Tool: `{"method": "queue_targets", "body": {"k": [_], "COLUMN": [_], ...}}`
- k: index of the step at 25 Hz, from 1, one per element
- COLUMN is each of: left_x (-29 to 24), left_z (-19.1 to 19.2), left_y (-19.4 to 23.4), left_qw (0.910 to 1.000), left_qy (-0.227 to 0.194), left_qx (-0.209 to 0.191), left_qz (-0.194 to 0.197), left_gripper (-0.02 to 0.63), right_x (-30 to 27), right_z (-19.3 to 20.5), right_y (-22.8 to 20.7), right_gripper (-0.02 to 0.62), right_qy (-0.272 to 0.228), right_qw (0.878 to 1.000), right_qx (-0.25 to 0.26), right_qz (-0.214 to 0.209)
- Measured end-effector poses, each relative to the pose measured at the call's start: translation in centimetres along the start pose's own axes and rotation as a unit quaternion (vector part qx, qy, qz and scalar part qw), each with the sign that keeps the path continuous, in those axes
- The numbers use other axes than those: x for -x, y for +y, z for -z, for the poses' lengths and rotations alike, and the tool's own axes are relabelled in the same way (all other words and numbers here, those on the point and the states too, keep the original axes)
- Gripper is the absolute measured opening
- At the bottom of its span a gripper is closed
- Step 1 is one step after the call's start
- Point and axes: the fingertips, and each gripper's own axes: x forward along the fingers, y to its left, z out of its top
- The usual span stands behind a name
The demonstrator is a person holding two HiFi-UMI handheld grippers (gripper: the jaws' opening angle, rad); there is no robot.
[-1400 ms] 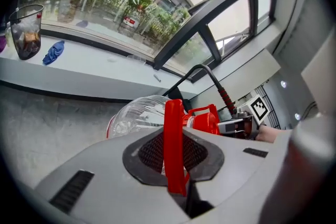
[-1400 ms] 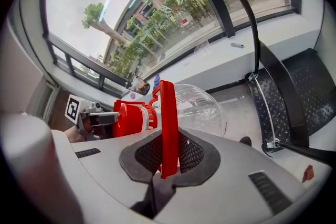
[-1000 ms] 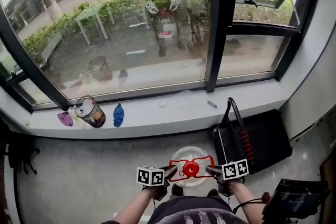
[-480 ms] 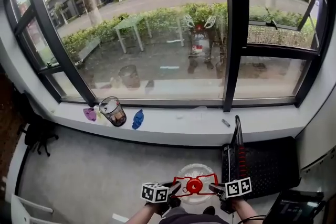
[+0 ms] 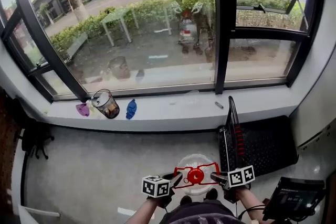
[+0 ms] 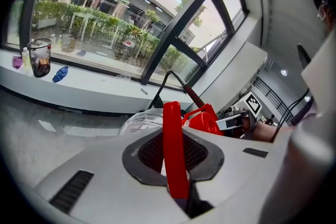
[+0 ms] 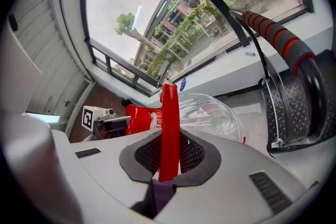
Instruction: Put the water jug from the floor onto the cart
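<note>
The water jug [image 5: 191,161] is clear with a red cap [image 5: 195,176] and a thin red carrying frame [image 5: 184,170]. It hangs low in the head view, just above the person's feet. My left gripper [image 5: 177,178] is shut on the frame's left strip [image 6: 173,155]. My right gripper [image 5: 214,178] is shut on the right strip [image 7: 169,134]. The clear jug body [image 7: 210,113] shows beyond the jaws. The black platform cart [image 5: 265,144] lies right of the jug, and its handle with red grips [image 5: 235,136] stands upright between them.
A white window sill [image 5: 173,113] runs across ahead with a clear cup [image 5: 106,105], a blue item [image 5: 131,108] and a purple item [image 5: 82,109]. A black device [image 5: 291,199] sits at lower right. A dark object [image 5: 34,139] is on the floor at left.
Both grippers have stayed shut on the red frame and carried the jug along, slightly upward. The head view has lifted to show more of the window.
</note>
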Motion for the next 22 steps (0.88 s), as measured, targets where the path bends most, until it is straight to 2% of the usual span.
{"method": "queue_targets", "body": {"k": [5,11,15,18,22], "left_x": [1.3,2.7,3.4,3.2,2.9], "left_z": [0.4,-0.4,-1.8,-1.7,-2.6], "left_y": [0.3,0.4,0.1,-1.4,-3.2], "left_qw": [0.9993,0.9958,0.9939,0.9911,0.9895], "left_qy": [-0.004,0.004,-0.001,0.003,-0.004], "left_qx": [-0.003,-0.019,-0.022,-0.02,-0.017], "left_qz": [0.038,0.089,0.108,0.132,0.144], "left_gripper": [0.028,0.028,0.028,0.029,0.031], "right_x": [-0.2,-0.1,-0.1,1.2,2.8], "right_z": [1.0,1.9,1.4,2.1,1.9], "right_y": [1.9,4.0,4.9,5.2,5.5], "right_gripper": [0.026,0.026,0.026,0.028,0.028], "right_qy": [-0.022,-0.057,-0.056,-0.059,-0.062], "right_qw": [0.999,0.997,0.997,0.996,0.995], "right_qx": [0.0,-0.022,-0.034,-0.054,-0.068], "right_qz": [0.033,0.048,0.044,0.045,0.033]}}
